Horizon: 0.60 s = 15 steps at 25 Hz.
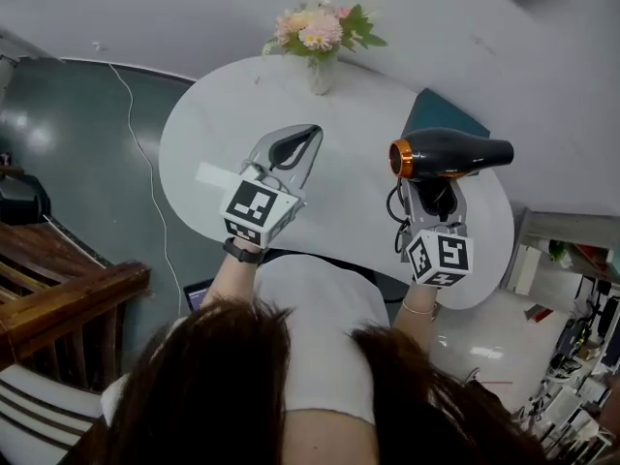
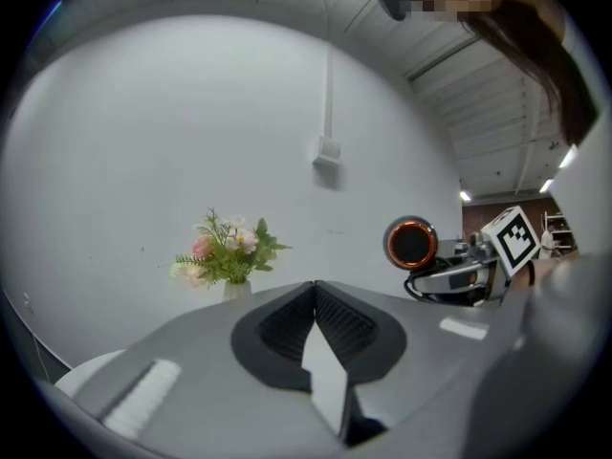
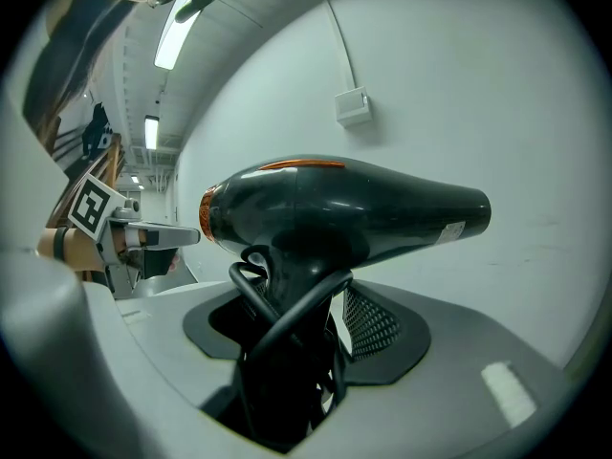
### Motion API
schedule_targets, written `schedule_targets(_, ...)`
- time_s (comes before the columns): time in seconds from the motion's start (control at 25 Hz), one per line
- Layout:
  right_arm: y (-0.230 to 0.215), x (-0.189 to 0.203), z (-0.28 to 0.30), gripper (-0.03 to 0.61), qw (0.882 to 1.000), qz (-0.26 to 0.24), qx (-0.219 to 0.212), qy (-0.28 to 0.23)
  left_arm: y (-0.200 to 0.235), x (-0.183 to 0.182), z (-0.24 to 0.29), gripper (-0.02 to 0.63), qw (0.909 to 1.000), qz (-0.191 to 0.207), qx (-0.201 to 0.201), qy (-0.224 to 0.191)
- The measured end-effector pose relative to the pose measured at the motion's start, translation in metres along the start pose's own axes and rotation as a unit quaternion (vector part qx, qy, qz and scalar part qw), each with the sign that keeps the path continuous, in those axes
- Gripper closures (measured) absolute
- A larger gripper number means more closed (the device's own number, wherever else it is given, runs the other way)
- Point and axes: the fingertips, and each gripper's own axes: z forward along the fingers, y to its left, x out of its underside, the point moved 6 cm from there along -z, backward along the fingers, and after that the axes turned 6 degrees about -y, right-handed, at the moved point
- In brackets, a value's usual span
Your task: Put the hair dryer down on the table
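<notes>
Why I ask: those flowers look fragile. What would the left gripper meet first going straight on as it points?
Likely the wall, passing right of the flowers; the left gripper, jaws shut, points there, though depth is unclear.

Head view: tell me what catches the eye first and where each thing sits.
The black hair dryer with its orange-ringed end stands out, held by its handle in the right gripper over the right side of the white table. The left gripper, shut and empty, hovers over the table's middle. A vase of pink flowers stands at the far edge.
</notes>
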Motion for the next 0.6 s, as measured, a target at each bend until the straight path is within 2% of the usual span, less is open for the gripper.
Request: schedule_targets(0.6,-0.012,-0.004,0.001,0.324,1.000,0.000,-0.005,0.002,-0.008,0.001,0.016,0.554,0.9999,-0.002,0.010,0.003)
